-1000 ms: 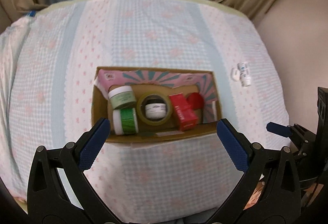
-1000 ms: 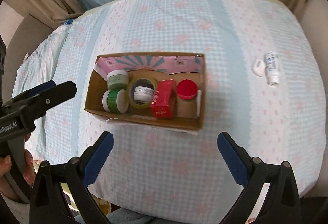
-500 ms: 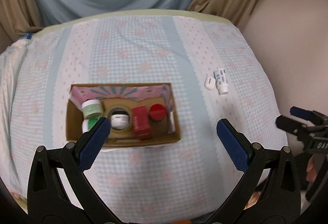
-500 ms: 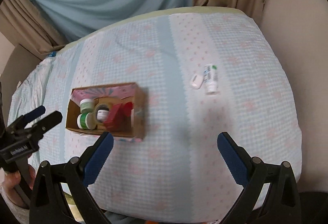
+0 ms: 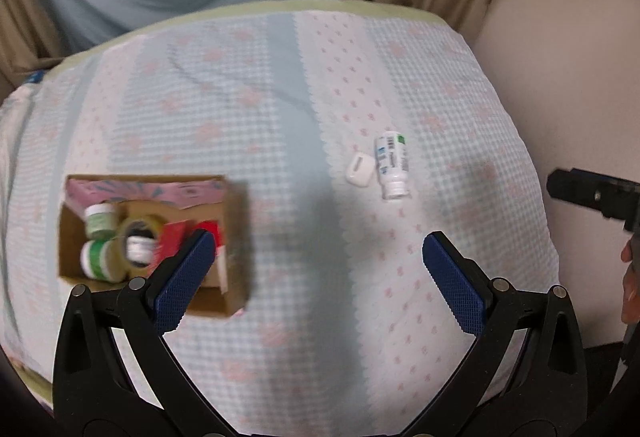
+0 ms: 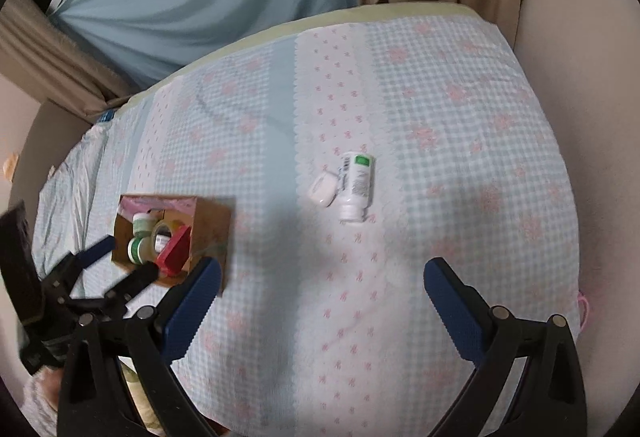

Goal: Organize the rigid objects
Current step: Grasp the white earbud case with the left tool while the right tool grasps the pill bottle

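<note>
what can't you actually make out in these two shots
- Text on the white bottle: too small and blurred, both views.
- Right-hand contents of the cardboard box: left wrist view, covered by the left tongs.
- What the small white case is: too small to tell.
- Jar labels in the box: motion blur.

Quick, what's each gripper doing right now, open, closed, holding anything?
Left gripper: open, holding nothing.
Right gripper: open, holding nothing.
</note>
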`<state>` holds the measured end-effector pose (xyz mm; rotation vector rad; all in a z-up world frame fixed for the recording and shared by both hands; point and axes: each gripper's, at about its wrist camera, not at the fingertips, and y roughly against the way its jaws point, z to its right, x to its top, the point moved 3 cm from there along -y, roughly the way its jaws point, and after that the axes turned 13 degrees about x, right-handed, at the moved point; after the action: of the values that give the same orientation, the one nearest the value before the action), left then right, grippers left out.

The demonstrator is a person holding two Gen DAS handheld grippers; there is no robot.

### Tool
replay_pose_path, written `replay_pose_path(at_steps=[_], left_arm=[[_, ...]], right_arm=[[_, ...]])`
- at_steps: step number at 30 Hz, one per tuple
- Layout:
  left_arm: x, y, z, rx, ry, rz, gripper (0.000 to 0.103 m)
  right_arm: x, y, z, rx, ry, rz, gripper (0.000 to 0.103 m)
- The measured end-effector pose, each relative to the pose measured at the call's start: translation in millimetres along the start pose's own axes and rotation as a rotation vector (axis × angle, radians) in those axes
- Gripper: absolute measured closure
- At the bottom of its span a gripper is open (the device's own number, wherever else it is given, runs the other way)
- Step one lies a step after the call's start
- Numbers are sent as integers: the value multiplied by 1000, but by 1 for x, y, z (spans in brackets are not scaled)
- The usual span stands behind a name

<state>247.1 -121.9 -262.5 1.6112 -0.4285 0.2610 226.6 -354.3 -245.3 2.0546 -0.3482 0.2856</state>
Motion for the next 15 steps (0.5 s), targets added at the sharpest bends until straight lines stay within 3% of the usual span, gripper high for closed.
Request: replay_pose_path(at_steps=[11,15], left_arm=[[44,-121,70,-46,-144,-84,0],[51,-176,92,-44,-223,-116,0]], right_arm=[[56,-75,84,111,-195,-54,3],[67,-117,107,126,-232,-93,11]])
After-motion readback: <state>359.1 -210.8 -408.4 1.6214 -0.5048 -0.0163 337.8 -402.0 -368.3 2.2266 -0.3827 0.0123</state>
